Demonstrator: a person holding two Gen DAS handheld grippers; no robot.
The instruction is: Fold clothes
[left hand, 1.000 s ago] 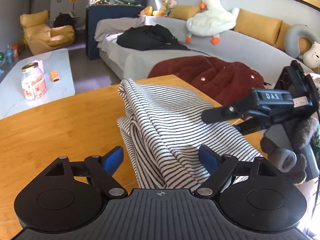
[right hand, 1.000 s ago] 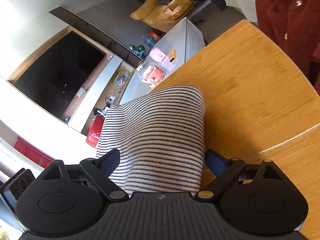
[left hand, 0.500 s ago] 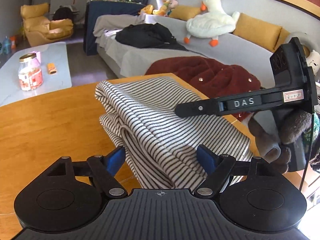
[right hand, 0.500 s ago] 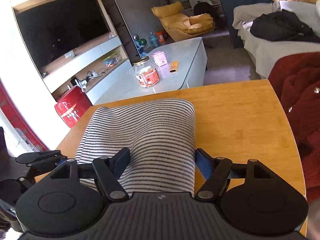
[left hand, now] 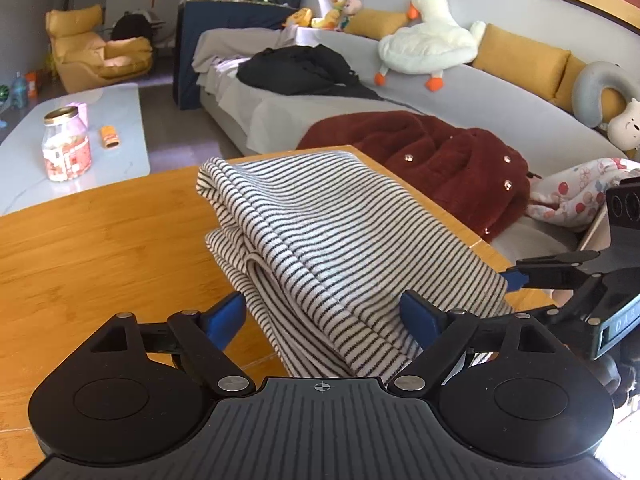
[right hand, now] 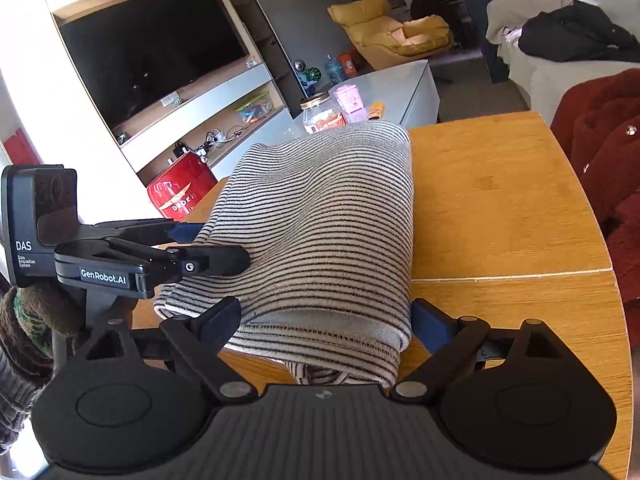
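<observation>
Striped garment (left hand: pixel 320 240), one piece in white with thin dark stripes, lies folded in layers on the wooden tabletop (left hand: pixel 100 240), reaching from the near edge toward the far edge. Only the left wrist view shows the grey sofa (left hand: pixel 460 92) beyond the tabletop, with one white goose plush (left hand: pixel 428 44), one black garment (left hand: pixel 296 68) and one dark red coat (left hand: pixel 432 160) on it. Only the right wrist view shows the dark television (right hand: pixel 148 48) on the far left wall and one red box (right hand: pixel 180 192) on the floor below it. Both views share the white low table (left hand: pixel 120 120) with one glass jar (left hand: pixel 64 144), and the yellow armchair (left hand: pixel 96 52) far behind. Two tools are counted. The left tool (left hand: pixel 324 316) stands wide, its jaws having just spread further; the garment's near fold lies between its blue pads (left hand: pixel 224 316), which look released rather than pressing. The right tool (right hand: pixel 328 320) likewise stands wide after just spreading, straddling the garment's near folded end, the cloth filling the gap; I cannot tell whether its pads press. Each tool appears at the edge of the other's view, beside the garment.
</observation>
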